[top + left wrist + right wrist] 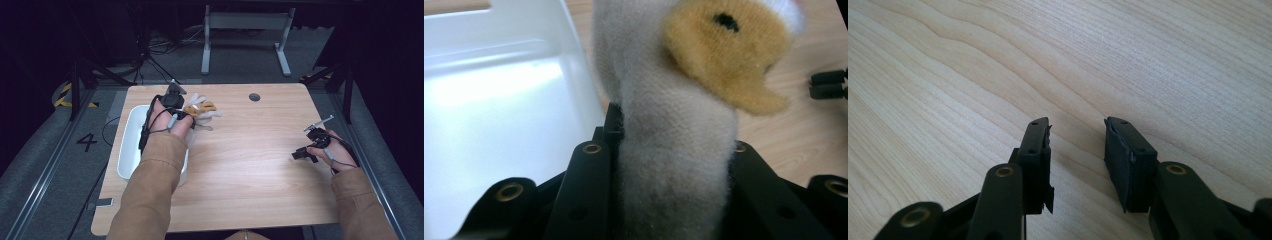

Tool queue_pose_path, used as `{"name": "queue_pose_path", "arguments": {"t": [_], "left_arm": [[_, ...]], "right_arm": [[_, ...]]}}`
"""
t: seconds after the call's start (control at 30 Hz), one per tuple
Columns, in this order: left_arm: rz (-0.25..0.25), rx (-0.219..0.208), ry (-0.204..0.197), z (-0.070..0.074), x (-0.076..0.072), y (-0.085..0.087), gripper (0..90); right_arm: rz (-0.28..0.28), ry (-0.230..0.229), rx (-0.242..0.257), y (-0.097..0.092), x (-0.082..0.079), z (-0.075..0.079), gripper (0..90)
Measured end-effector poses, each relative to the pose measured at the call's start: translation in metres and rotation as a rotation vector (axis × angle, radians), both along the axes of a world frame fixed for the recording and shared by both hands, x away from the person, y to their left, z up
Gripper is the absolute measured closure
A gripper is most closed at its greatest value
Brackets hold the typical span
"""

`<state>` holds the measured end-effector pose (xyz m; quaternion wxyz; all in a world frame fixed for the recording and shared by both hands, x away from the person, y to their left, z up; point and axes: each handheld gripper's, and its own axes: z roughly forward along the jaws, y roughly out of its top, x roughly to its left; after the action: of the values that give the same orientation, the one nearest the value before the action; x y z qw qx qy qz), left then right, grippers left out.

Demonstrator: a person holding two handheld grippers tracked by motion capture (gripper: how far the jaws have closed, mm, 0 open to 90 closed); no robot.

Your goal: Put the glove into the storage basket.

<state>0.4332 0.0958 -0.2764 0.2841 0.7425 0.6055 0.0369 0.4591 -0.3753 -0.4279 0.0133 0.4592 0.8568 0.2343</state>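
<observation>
— Wooden worktop (240, 150) carries how many things?
— One white tray (131, 131) at its left edge and one plush toy (200, 111), white and tan, just beside it.
— And the two grippers?
— Left gripper (176, 102) fingers pinch the toy; right gripper (305, 152) fingers are spread, holding nothing, near the right edge

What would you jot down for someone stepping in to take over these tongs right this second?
Left tongs: shut on the plush toy, a grey-white furry thing with a yellow-brown patch, gripped by a narrow part of its body.
Right tongs: open, holding nothing, low over bare wood at the table's right side.
Things: the toy is at the far left of the table, just beside the white tray; the tray looks to have nothing in it where its floor shows.
Done: toy grasped.
Left: probably carry it over the tray's wall and release it inside; that aim is a guess.
</observation>
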Motion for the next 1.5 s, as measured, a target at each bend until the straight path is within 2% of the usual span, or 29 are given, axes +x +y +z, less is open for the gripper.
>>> {"name": "queue_pose_path", "arguments": {"t": [0.13,0.37,0.6,0.8,0.97,1.27,1.5], "left_arm": [[0.049,0.019,0.0,-0.002,0.001,0.009,70.7],[0.117,-0.003,-0.008,0.0,0.004,0.025,70.7],[0.182,-0.025,0.001,-0.006,0.005,0.042,70.7],[0.211,-0.028,-0.001,-0.006,0.005,0.047,70.7],[0.212,-0.023,0.009,-0.007,0.006,0.05,70.6],[0.257,-0.034,0.023,-0.019,0.006,0.062,70.6],[0.267,-0.028,0.033,-0.032,0.005,0.069,70.5]], "right_arm": [[0.0,-0.004,-0.007,-0.001,-0.001,0.002,63.4],[-0.016,-0.015,-0.007,-0.003,-0.007,0.006,63.4],[-0.03,-0.011,-0.009,-0.009,-0.011,0.005,63.3],[-0.036,-0.016,-0.002,-0.011,-0.013,0.007,63.2],[-0.03,-0.015,-0.009,-0.011,-0.013,0.005,63.1],[-0.04,-0.014,-0.008,-0.011,-0.013,0.006,62.9],[-0.043,-0.008,-0.008,-0.011,-0.012,0.004,62.3]]}}
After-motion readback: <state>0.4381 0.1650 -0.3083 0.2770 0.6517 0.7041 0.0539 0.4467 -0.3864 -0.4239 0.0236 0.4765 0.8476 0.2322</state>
